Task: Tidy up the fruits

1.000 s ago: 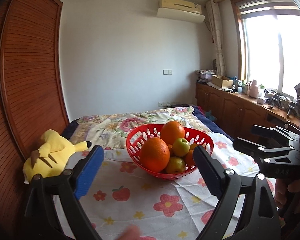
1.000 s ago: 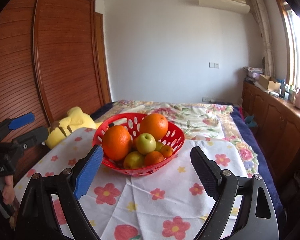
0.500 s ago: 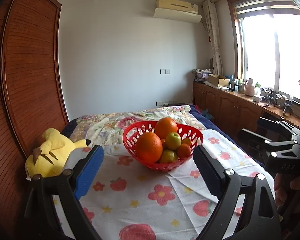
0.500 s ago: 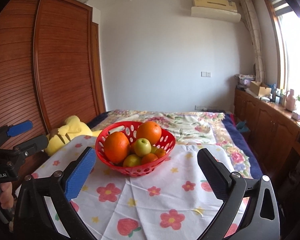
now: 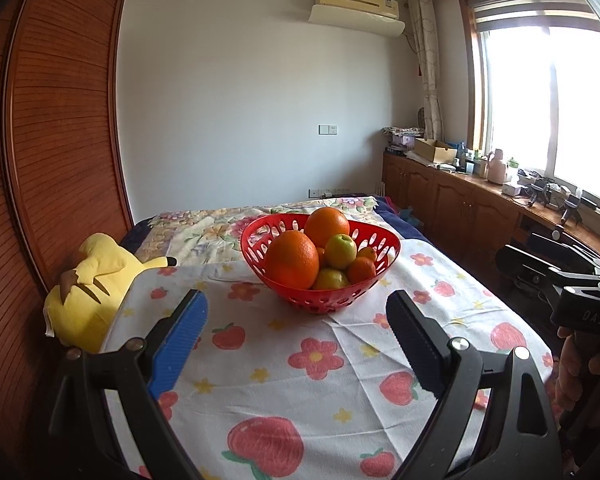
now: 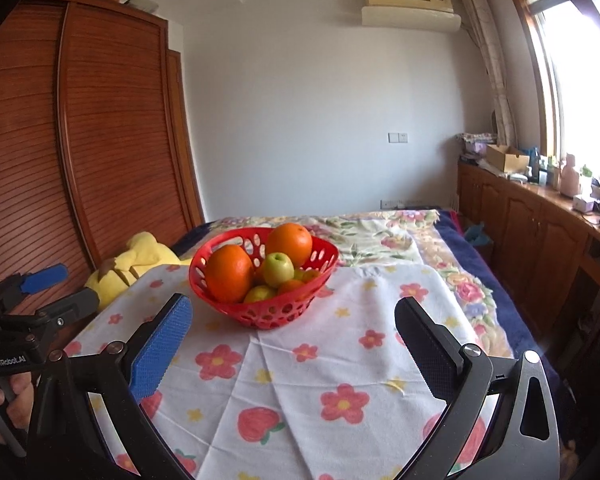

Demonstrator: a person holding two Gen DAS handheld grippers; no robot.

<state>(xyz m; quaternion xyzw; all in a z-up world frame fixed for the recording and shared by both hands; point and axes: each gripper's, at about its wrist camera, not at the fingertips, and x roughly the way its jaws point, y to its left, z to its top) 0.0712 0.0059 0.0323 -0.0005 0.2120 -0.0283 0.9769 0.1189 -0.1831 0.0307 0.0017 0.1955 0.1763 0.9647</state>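
Short of the red perforated plastic basket (image 5: pixel 320 276), the left gripper (image 5: pixel 296 336) hangs over the flower-and-strawberry printed white cloth (image 5: pixel 312 360) with its jaws spread wide and nothing between them. The right gripper (image 6: pixel 294 344) hangs likewise short of the basket (image 6: pixel 260 312), jaws released and bare. Inside the basket lie two large oranges (image 5: pixel 292 259), a green apple (image 5: pixel 341 251) resting between them, and smaller yellow-green and orange fruits lower down. Left of the basket, a yellow plush toy (image 5: pixel 88 288) lies at the cloth's edge, against the brown slatted wooden wardrobe (image 5: pixel 56 160).
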